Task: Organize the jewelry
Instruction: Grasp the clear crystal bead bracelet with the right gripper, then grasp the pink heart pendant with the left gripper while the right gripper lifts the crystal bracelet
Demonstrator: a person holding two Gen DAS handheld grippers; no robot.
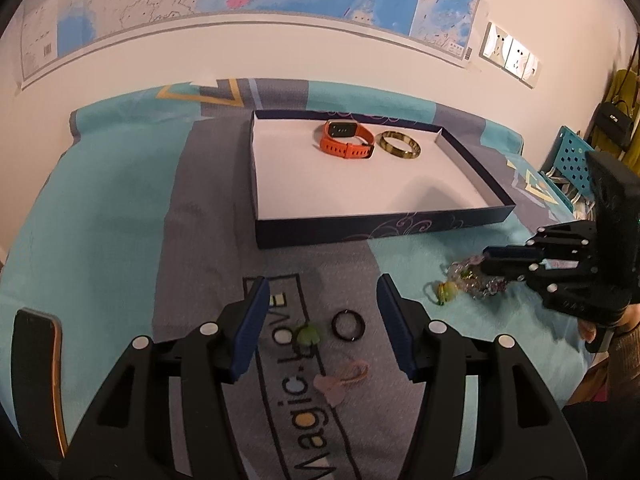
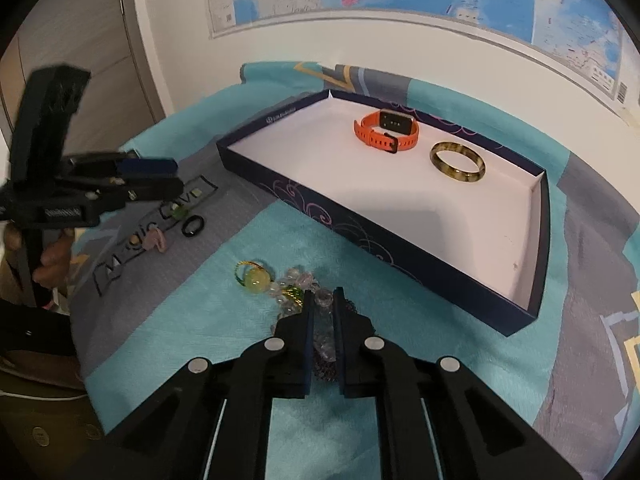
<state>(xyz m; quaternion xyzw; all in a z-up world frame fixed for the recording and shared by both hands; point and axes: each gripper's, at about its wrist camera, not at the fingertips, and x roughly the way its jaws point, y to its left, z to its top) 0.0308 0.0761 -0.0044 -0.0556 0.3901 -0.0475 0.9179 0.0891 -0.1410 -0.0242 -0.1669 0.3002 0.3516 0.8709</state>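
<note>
- Right tool is clenched on the clear glass bead bracelet lying on the teal cloth.
- Left tool hangs released over a small black ring.
- The orange-strapped watch and amber bangle sit inside the shallow navy box.

Left claw angled down, jaws apart; right claw angled down, nearly closed.
</note>
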